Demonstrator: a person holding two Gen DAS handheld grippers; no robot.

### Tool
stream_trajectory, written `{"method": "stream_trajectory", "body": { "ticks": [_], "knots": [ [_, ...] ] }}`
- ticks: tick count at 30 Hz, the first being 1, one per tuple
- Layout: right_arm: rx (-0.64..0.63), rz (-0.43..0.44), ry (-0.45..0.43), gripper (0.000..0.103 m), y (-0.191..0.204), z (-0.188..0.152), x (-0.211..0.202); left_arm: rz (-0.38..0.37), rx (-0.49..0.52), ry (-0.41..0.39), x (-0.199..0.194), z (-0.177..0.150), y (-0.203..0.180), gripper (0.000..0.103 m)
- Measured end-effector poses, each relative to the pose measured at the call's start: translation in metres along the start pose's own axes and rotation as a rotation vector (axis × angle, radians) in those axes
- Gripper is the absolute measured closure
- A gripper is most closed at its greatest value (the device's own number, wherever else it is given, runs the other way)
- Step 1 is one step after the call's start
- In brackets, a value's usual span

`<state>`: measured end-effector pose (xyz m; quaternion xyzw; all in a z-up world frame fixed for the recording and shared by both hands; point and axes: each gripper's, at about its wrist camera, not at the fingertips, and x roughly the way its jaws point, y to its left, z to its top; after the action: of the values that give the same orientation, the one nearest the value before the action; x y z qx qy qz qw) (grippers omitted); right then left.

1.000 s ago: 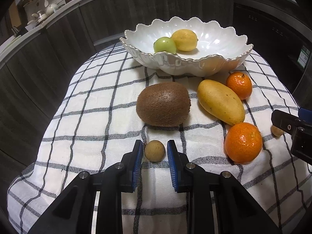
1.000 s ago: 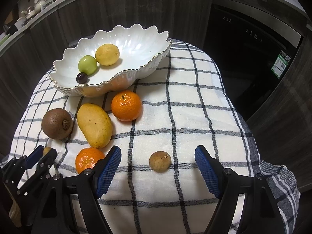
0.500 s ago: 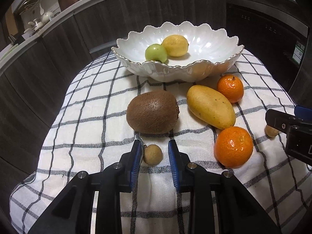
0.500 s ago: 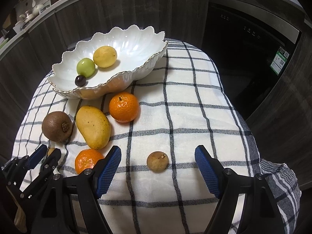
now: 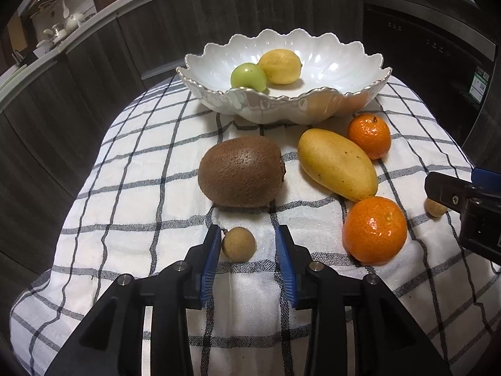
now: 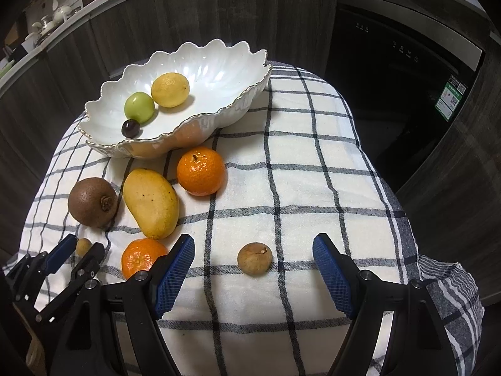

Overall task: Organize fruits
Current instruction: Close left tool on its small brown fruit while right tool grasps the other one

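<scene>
Now, left gripper (image 5: 247,241): jaws opening, small longan (image 5: 239,244) between, touching the left pad only.
Right gripper (image 6: 253,258): jaws wide around second longan (image 6: 255,258).
Bowl (image 6: 238,103): far left.

Place: home kitchen.
Landmark: built-in oven (image 6: 404,53), black.
Left of oven: dark wood-grain cabinets (image 6: 194,25) under a pale worktop.
Far left of oven: teaware (image 5: 62,26).

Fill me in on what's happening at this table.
A person with two handheld grippers is sorting fruit into a white bowl. The left gripper is opening around a small brown fruit on the cloth; the right gripper stands open around another. A lemon, green fruit and dark berry are already in the bowl.
</scene>
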<state>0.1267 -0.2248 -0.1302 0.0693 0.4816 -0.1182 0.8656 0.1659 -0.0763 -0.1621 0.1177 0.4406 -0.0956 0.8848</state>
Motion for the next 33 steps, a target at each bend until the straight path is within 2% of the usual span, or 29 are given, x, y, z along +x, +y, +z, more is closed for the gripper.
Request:
{"method": "stream_trajectory", "body": {
  "ticks": [7, 14, 17, 32, 33],
  "knots": [
    [-0.005, -0.007, 0.003, 0.024, 0.001, -0.001, 0.001, 0.002, -0.006, 0.006, 0.006, 0.000, 0.000, 0.068],
    [-0.008, -0.008, 0.007, 0.024, 0.002, -0.001, 0.002, -0.002, -0.028, 0.009, 0.008, 0.000, 0.005, 0.077],
    [-0.010, -0.009, 0.005, 0.024, 0.002, -0.001, 0.002, -0.005, -0.040, 0.005, 0.007, 0.001, 0.007, 0.078],
    [-0.007, -0.002, 0.000, 0.024, 0.001, 0.000, 0.000, 0.001, -0.078, -0.023, 0.000, 0.004, 0.016, 0.070],
    [-0.007, -0.002, 0.000, 0.024, 0.002, 0.000, 0.000, 0.000, -0.084, -0.031, -0.001, 0.005, 0.017, 0.067]
  ]
}}
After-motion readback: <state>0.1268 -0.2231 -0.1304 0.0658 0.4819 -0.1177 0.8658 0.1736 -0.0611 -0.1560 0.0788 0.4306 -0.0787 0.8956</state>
